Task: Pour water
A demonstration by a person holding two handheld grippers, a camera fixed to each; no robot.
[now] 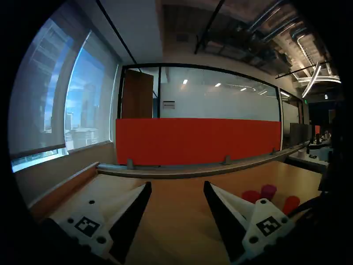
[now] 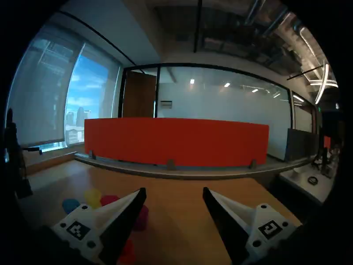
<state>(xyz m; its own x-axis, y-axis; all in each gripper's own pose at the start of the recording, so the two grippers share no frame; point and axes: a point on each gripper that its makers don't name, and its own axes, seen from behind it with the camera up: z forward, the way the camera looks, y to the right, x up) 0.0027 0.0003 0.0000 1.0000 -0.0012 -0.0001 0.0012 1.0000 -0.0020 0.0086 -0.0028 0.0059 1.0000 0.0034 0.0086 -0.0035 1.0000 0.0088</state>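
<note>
Left gripper [image 1: 176, 190]: fingers spread wide, nothing between them, above a wooden table [image 1: 176, 221]. A red cup [image 1: 251, 195], a magenta cup [image 1: 268, 191] and an orange cup [image 1: 291, 204] stand clustered on the table beside the finger at the right of the left gripper view.
Right gripper [image 2: 174, 194]: likewise released, empty. A blue cup [image 2: 70, 205] and a yellow cup [image 2: 92, 195] stand on the table near the finger at the left of the right gripper view.
Orange divider panel [image 1: 198, 141]: along the table's far edge.
Window [image 1: 84, 110]: at left.
</note>
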